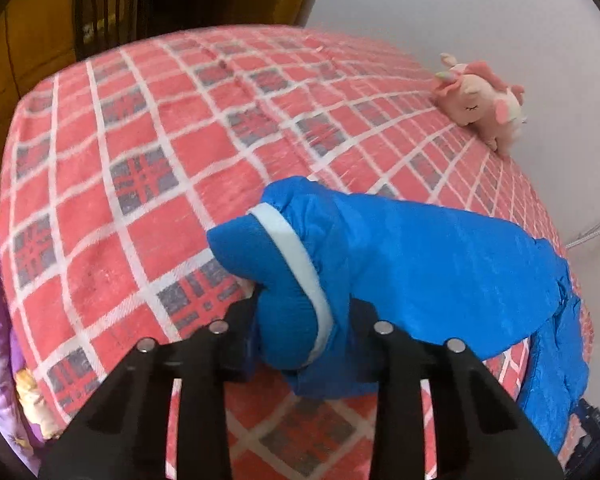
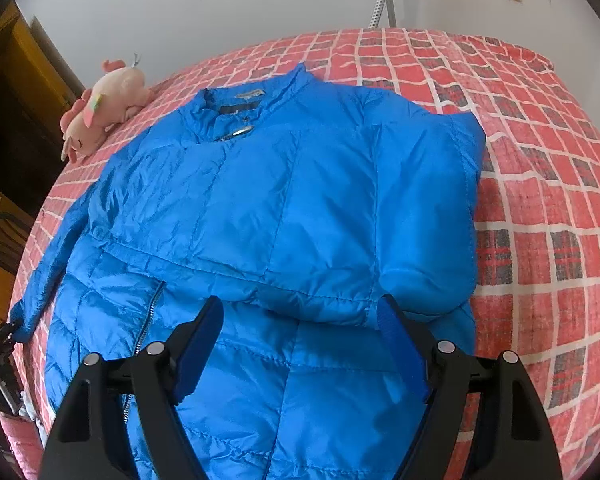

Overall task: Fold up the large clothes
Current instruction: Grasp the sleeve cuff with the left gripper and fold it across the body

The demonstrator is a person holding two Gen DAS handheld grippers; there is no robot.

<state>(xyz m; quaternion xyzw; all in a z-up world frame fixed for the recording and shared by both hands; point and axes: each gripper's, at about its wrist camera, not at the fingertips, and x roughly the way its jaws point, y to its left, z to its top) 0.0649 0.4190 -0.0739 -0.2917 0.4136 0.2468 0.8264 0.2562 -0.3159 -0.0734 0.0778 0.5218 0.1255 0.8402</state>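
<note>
In the left wrist view, the left gripper (image 1: 300, 312) points steeply down at the bed and has the cuff (image 1: 272, 280) of the blue jacket's sleeve (image 1: 420, 264) pinched between its fingers; the cuff, with its pale band, bulges up between the black jaws, which look closed onto the fabric. The sleeve trails away to the right across the red checked blanket (image 1: 140, 168), with a pink plush toy (image 1: 484, 104) far off near the wall. In the right wrist view, the blue jacket (image 2: 284, 200) lies flat, front up, on the blanket, collar toward the wall; one sleeve seems already folded across the chest, and the other stretches out to the left edge of the bed. The right gripper (image 2: 300, 344) hovers over the lower front of the jacket with its blue-padded jaws wide apart, holding nothing. The step in hand looks like folding the remaining sleeve inward. The next move probably calls for lifting the cuff clear of the blanket and carrying it over the body, without dragging the jacket askew; the right gripper could steady the hem.
</note>
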